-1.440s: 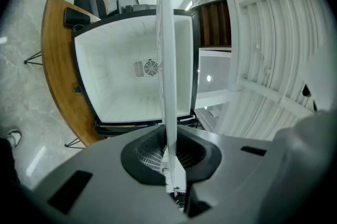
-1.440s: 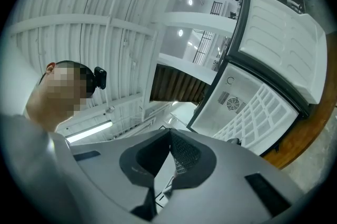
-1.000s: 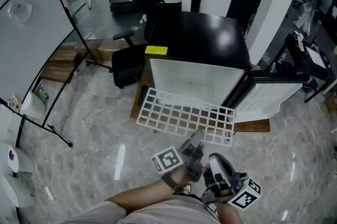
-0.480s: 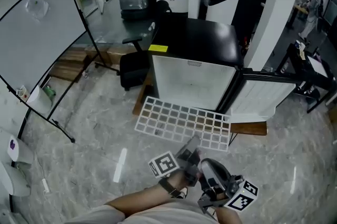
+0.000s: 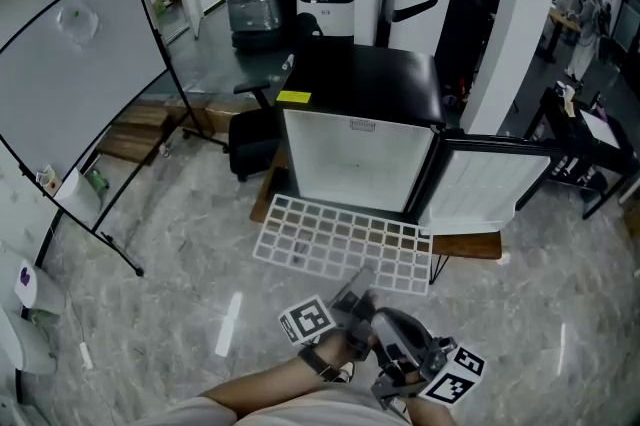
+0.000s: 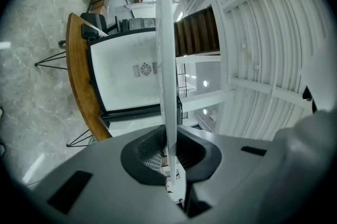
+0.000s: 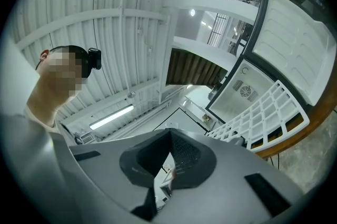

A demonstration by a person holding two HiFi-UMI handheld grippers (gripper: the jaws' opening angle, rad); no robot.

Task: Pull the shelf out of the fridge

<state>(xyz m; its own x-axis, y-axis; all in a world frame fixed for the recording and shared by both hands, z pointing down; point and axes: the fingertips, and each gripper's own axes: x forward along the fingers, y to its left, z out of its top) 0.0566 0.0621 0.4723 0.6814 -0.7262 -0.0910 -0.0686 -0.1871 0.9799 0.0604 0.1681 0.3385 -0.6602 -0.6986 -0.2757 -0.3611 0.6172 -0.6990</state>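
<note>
The main risk is the shelf (image 5: 340,244) twisting out of a one-point hold. Only the left gripper (image 5: 358,282) has it, jaws clamped on the wire of the long edge farthest from the fridge (image 5: 360,154), and that grip sits toward the door-side end rather than mid-span. The long free stretch toward the fridge's hinge-less side can therefore sag or swing. If it does, a corner may drop onto the wooden platform (image 5: 470,242) under the fridge, or the wire may slip through the pads. The corner nearest the open door (image 5: 480,184) lies just beside it and could knock it if the shelf pivots. The right gripper (image 5: 400,339) gives no support: it is aimed upward, away from the fridge, with its jaws drawn close together on nothing. The shelf hangs just in front of the fridge's opening and looks clear of the cabinet, or very nearly so. Its long axis runs across the fridge's front, slightly skewed, with the door-side end farther from the cabinet. Its short axis points from the fridge toward the person, and the grid lies close to flat.
</note>
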